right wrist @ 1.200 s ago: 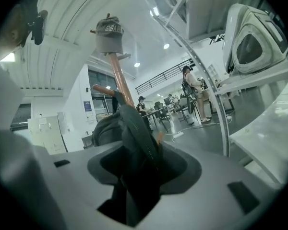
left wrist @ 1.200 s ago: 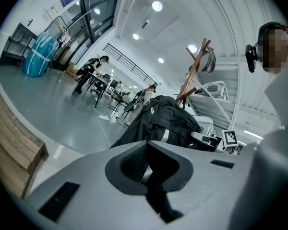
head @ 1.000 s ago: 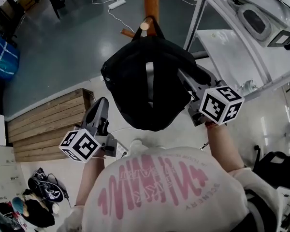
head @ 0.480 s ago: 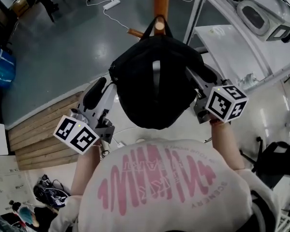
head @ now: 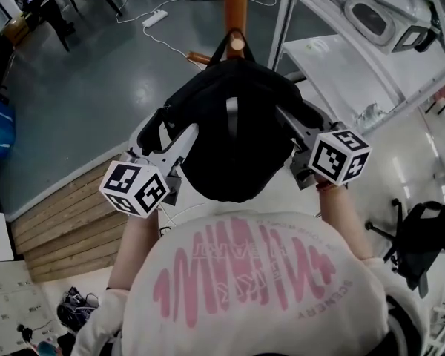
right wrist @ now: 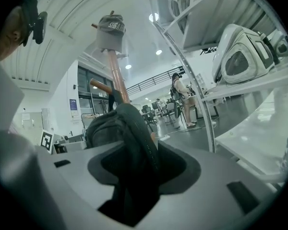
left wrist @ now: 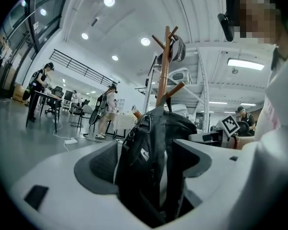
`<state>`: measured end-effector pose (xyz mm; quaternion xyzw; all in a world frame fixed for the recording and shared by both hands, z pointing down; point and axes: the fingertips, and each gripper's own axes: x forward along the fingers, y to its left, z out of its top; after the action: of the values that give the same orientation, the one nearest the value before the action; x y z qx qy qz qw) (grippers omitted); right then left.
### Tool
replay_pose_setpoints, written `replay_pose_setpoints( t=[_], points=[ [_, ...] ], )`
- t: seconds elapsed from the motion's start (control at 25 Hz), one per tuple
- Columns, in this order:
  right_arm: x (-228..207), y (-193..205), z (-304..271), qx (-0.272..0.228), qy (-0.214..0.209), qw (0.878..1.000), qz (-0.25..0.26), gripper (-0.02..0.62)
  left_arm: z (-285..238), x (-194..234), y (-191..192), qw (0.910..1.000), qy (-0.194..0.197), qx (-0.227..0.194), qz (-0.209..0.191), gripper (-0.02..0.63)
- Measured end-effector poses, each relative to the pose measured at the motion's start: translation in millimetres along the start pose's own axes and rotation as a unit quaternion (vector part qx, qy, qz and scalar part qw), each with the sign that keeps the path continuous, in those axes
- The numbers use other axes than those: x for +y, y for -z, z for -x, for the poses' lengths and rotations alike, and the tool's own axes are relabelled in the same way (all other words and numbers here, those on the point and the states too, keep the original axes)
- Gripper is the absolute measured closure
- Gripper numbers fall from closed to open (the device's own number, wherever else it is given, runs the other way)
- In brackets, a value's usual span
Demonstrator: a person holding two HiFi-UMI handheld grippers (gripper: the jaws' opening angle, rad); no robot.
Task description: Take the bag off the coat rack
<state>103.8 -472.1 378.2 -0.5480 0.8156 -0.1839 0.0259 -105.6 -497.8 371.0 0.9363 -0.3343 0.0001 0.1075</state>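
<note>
A black backpack [head: 230, 139] hangs by its top loop from a peg [head: 237, 44] of the wooden coat rack [head: 236, 6]. My left gripper [head: 170, 130] is at the bag's left side, its jaws opening wide. In the left gripper view the backpack [left wrist: 144, 176] stands between them, with a gap beside the right jaw. My right gripper [head: 291, 123] is at the bag's right side, shut on a fold of the backpack [right wrist: 129, 143]. A grey cap [right wrist: 110, 30] sits on top of the coat rack [right wrist: 116, 75].
A white metal shelf frame [head: 341, 58] holding a white machine [head: 371, 13] stands close on the right. A wooden pallet [head: 59, 213] lies on the floor at the left. A power strip and cable [head: 152, 18] lie beyond the rack. People [left wrist: 108, 111] stand at desks further off.
My left gripper has risen from below the bag to its left side, and its jaws have spread around the bag. The right gripper has stayed gripping the bag's right side.
</note>
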Motion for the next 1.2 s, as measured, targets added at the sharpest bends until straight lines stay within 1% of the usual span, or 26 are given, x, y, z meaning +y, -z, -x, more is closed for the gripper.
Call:
replay_pose_setpoints(
  t=[0.04, 0.12, 0.2, 0.24, 0.44, 0.56, 0.68, 0.72, 0.76, 0.8, 1.04, 1.2],
  points=[
    [0, 0, 0, -0.001, -0.001, 1.000, -0.002, 0.407, -3, 0, 0, 1.0000, 0.005, 0.000, 0.003, 0.264],
    [2, 2, 0, 0.000, -0.002, 1.000, -0.005, 0.407, -7, 1, -2, 0.9997, 0.009, -0.005, 0.021, 0.264],
    [3, 3, 0, 0.000, -0.001, 1.000, -0.006, 0.407, -10, 7, -3, 0.9992, 0.003, -0.012, 0.038, 0.265],
    [3, 3, 0, -0.002, 0.001, 1.000, -0.007, 0.405, -12, 9, -4, 0.9991, -0.001, -0.015, 0.040, 0.265],
    [6, 3, 2, -0.021, 0.005, 1.000, -0.017, 0.402, -21, 15, -1, 0.9994, -0.018, -0.010, 0.027, 0.267],
    [6, 4, 1, -0.021, 0.012, 0.999, -0.022, 0.402, -23, 15, -1, 0.9996, -0.013, -0.009, 0.024, 0.267],
    [10, 6, 1, -0.009, 0.014, 1.000, -0.016, 0.403, -25, 15, 1, 0.9997, -0.010, -0.003, 0.024, 0.270],
    [12, 8, 1, -0.004, 0.014, 1.000, -0.013, 0.403, -24, 16, 1, 0.9994, -0.012, -0.001, 0.031, 0.278],
    [13, 8, 1, 0.001, 0.016, 1.000, -0.011, 0.403, -24, 19, 1, 0.9991, -0.016, 0.000, 0.039, 0.324],
    [13, 9, 1, 0.006, 0.019, 1.000, -0.009, 0.406, -23, 20, 1, 0.9988, -0.019, 0.001, 0.044, 0.353],
    [13, 11, 1, 0.018, 0.047, 0.999, -0.007, 0.435, -18, 20, 3, 0.9984, -0.026, 0.006, 0.051, 0.404],
    [16, 12, 2, 0.020, 0.060, 0.998, -0.004, 0.446, -15, 19, 3, 0.9986, -0.032, 0.001, 0.043, 0.437]
  ],
)
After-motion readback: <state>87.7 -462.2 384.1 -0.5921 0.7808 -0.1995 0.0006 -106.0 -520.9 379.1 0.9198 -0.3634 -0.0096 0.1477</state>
